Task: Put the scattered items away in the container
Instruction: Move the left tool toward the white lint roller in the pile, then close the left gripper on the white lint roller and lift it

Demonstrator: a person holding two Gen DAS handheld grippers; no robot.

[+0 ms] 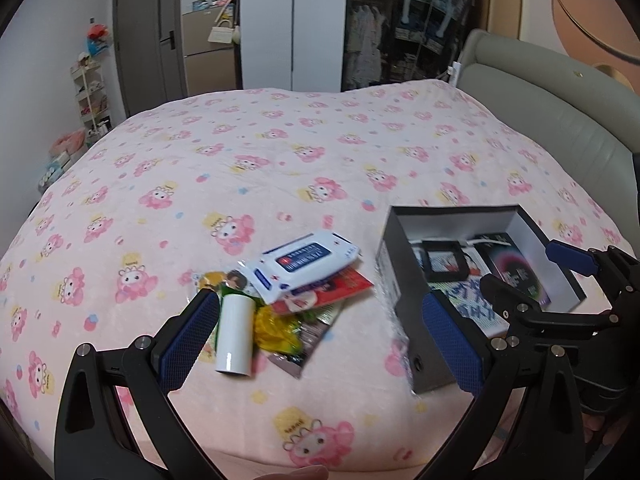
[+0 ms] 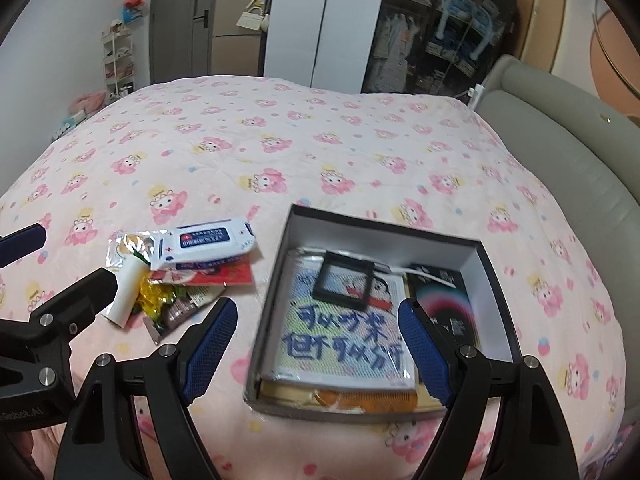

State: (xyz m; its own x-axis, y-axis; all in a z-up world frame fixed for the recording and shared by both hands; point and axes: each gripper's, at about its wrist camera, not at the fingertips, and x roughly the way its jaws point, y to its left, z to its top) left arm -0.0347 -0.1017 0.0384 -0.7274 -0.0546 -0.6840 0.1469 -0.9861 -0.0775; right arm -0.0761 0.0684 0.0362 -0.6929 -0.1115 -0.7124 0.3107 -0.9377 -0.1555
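Several loose packets (image 1: 320, 308) heaped just beyond left gripper (image 1: 320, 332), fingers spread wide, empty; white tube (image 1: 236, 336) beside left finger. Probably light, stiff, slippery: best pinched across its middle. Right gripper (image 2: 316, 348) likewise agape over box (image 2: 496, 280).

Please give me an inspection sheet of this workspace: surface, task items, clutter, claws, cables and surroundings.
Surface: bed with a pink cartoon blanket.
Task items: open box already holds a printed pouch, a black frame and a dark packet. Left of it lies a pile: wipes pack, white tube, yellow wrapper, red packet.
Clutter: nothing seen beyond the pile.
Claws: left claw open over the pile; right claw open over the box.
Cables: nothing seen.
Surroundings: headboard, wardrobe, door, shelf rack.
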